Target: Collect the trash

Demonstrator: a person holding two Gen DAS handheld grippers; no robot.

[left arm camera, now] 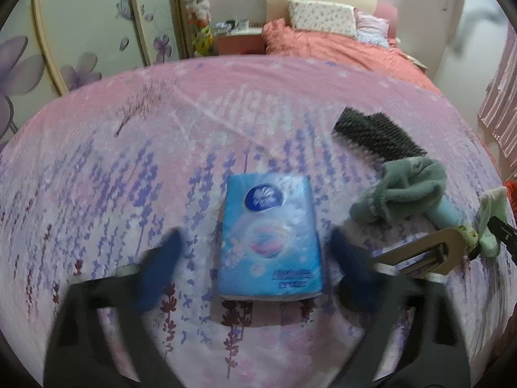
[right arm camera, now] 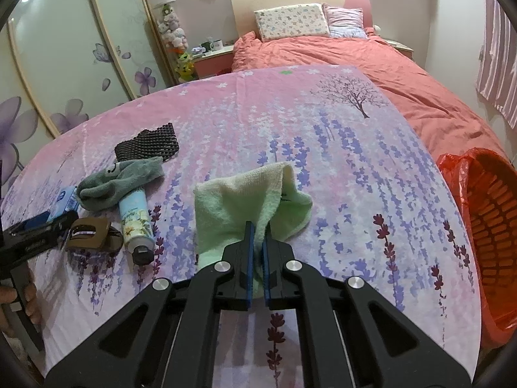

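A blue tissue pack (left arm camera: 269,239) lies flat on the flowered pink-and-purple cloth. My left gripper (left arm camera: 255,242) straddles it, open, its blue fingers (left arm camera: 168,258) blurred and standing apart from the pack's sides. In the right wrist view my right gripper (right arm camera: 257,242) is shut on a light green cloth (right arm camera: 239,200), which bunches up ahead of the pads. The same green cloth (left arm camera: 491,223) shows at the right edge of the left wrist view. The left gripper (right arm camera: 35,236) and a corner of the pack (right arm camera: 66,202) appear at the far left of the right wrist view.
A grey-green sock (right arm camera: 119,184) lies over a flowered tube (right arm camera: 135,223), beside a brown clip (right arm camera: 93,234) and a black mesh piece (right arm camera: 148,145). A red basket lined with a red bag (right arm camera: 488,226) stands at the right. A bed (right arm camera: 371,58) lies beyond.
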